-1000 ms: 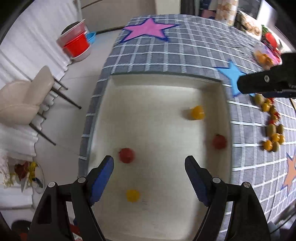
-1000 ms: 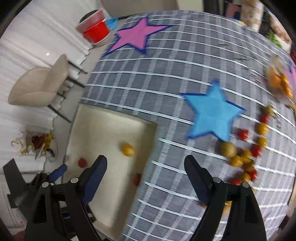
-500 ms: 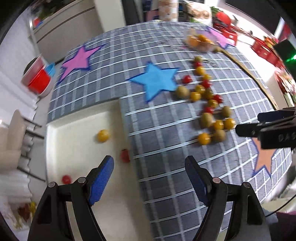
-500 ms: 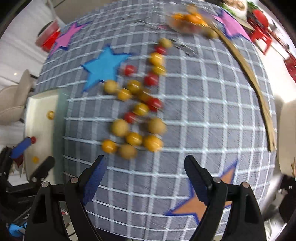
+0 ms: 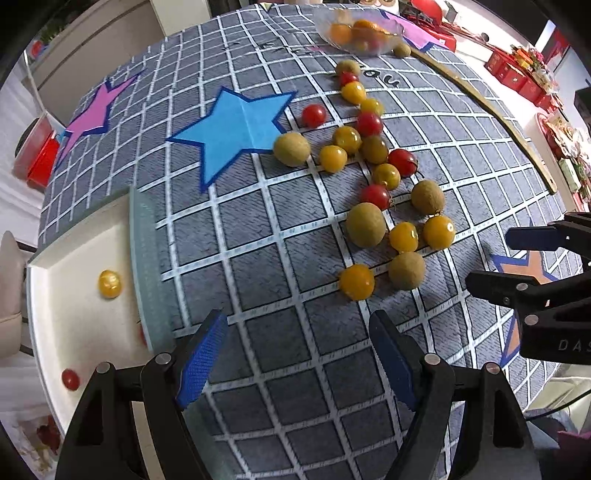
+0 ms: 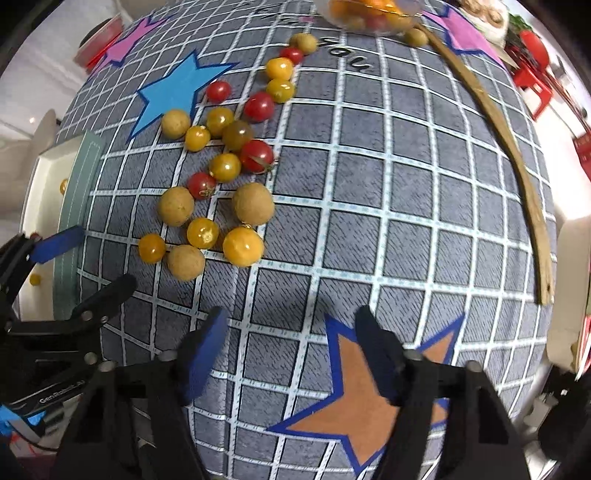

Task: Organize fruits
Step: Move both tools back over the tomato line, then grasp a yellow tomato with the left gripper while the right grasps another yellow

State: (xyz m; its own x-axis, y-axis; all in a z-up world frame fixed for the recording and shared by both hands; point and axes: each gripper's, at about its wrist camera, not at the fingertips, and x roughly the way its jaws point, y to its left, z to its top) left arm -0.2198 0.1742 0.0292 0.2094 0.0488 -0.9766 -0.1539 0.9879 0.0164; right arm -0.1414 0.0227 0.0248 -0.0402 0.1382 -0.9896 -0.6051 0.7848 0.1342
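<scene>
A scatter of several red and yellow cherry tomatoes and brownish round fruits [image 5: 373, 173] lies on the grey checked tablecloth; it also shows in the right wrist view [image 6: 218, 166]. A white tray [image 5: 66, 258] at the left holds a yellow tomato [image 5: 109, 283] and a red one [image 5: 70, 379]. My left gripper [image 5: 299, 354] is open and empty, hovering over the cloth in front of the scatter. My right gripper [image 6: 291, 350] is open and empty over the orange star, right of the scatter; it shows at the right edge of the left wrist view [image 5: 517, 258].
A clear bowl of fruit [image 5: 358, 31] stands at the far side of the table, with a loose fruit [image 5: 402, 49] beside it. A wooden strip [image 6: 517, 155] runs along the right. A red container [image 5: 37, 155] and a chair stand off the table's left.
Both grippers have swung from over the white tray to the right, toward the fruit scatter, and come lower and closer to it. Both stayed open and empty.
</scene>
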